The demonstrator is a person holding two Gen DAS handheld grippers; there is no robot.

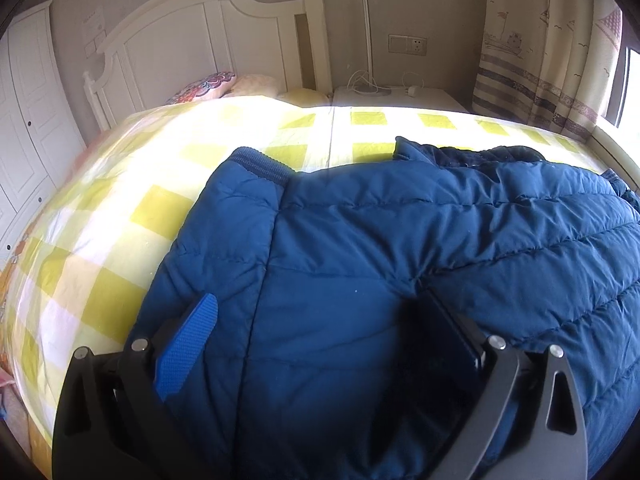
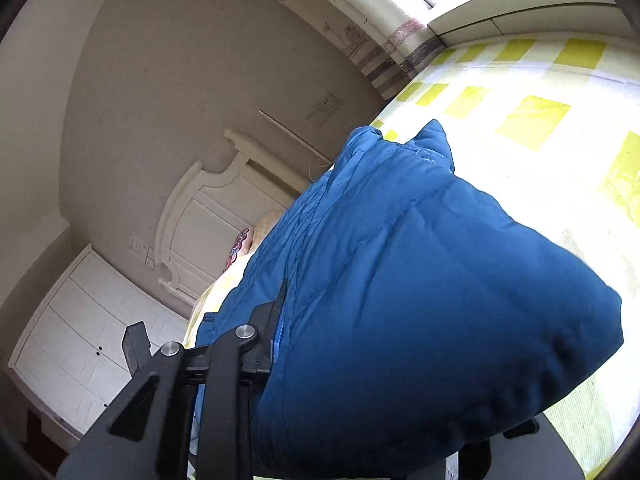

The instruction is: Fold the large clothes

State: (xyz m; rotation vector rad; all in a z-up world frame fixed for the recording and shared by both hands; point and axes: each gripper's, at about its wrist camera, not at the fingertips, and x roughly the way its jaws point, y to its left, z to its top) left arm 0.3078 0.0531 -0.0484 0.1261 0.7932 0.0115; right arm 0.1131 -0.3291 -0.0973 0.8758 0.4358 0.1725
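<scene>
A dark blue quilted puffer jacket (image 1: 380,240) lies on a bed with a yellow and white checked sheet (image 1: 120,208). My left gripper (image 1: 320,328) is low over the jacket's near edge, its jaws wide apart with a thick fold of jacket bulging between them; the blue-padded left finger (image 1: 188,344) and dark right finger (image 1: 448,332) press into the fabric. In the tilted right wrist view, my right gripper (image 2: 360,360) holds a bulky wad of the jacket (image 2: 420,300) lifted off the sheet (image 2: 540,120). Only its left finger (image 2: 272,320) shows; the jacket hides the other.
A white headboard (image 1: 208,36) and pillows (image 1: 224,84) stand at the bed's far end. A nightstand with a lamp and cables (image 1: 376,88) sits beside a patterned curtain (image 1: 540,48). White wardrobe doors (image 1: 24,128) are at the left.
</scene>
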